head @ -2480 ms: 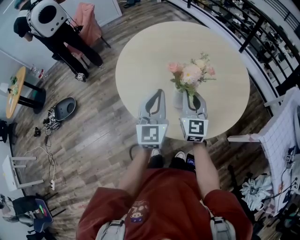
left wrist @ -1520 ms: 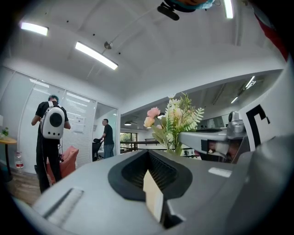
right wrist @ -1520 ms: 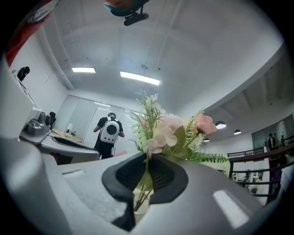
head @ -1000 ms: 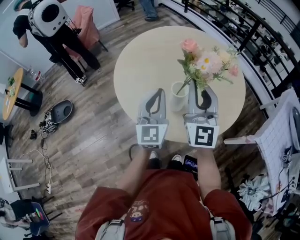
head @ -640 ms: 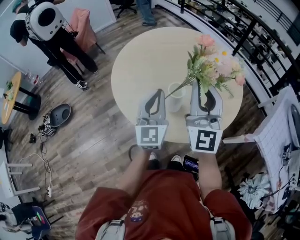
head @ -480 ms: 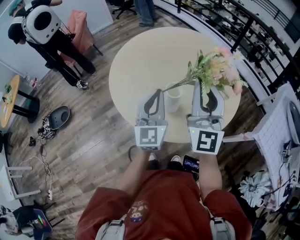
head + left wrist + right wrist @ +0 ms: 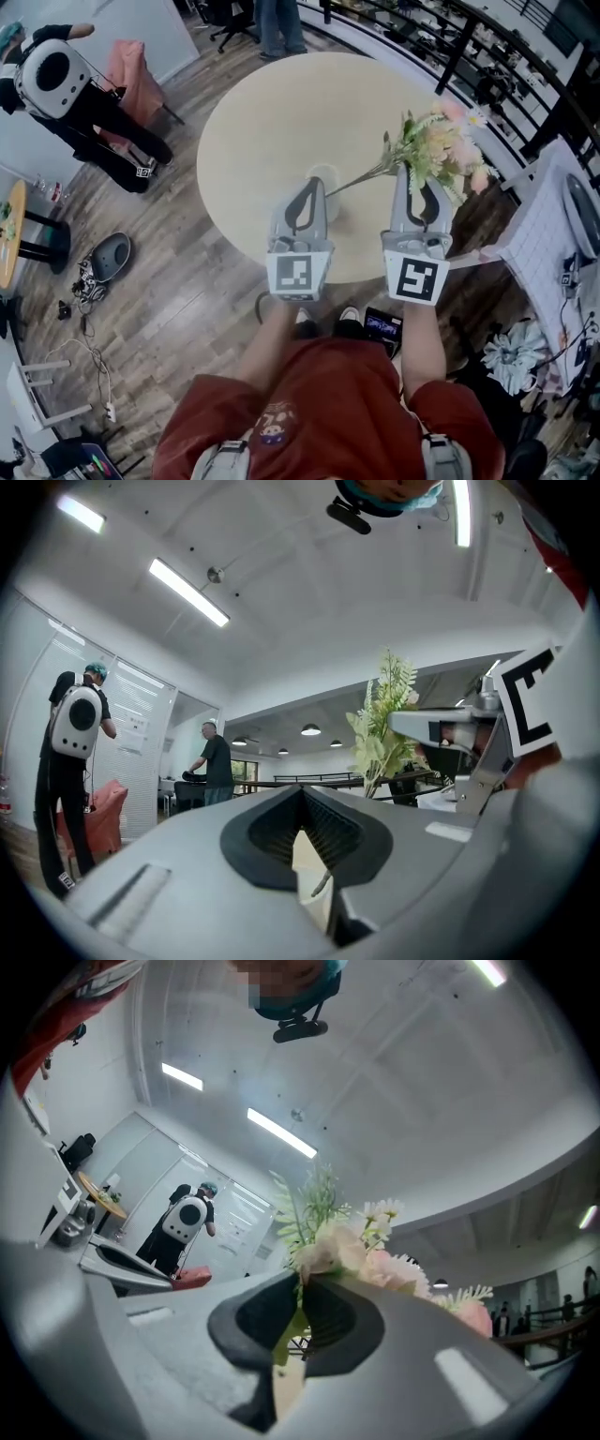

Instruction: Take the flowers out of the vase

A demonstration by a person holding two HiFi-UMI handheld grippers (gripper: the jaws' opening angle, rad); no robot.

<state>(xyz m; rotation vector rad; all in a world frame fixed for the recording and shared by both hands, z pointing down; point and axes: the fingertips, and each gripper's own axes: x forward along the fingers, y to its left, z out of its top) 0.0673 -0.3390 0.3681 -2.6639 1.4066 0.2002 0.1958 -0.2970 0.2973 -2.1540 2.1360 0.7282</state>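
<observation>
Right gripper jaws clench the flowers by the stems, blooms just beyond the jaws. One long stem end reaches the vase mouth, just past the left gripper, jaws closed, empty. Nearly done, I judge: that stem must clear.

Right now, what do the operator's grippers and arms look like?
Left gripper and right gripper match: light grey moulded shells tapering to a tip, black-lined teardrop opening, ribbed black pads inside. Each carries a white cube with a black square marker at the rear. Rust-red short-sleeved shirt; forearms bare. No cables visible.
</observation>
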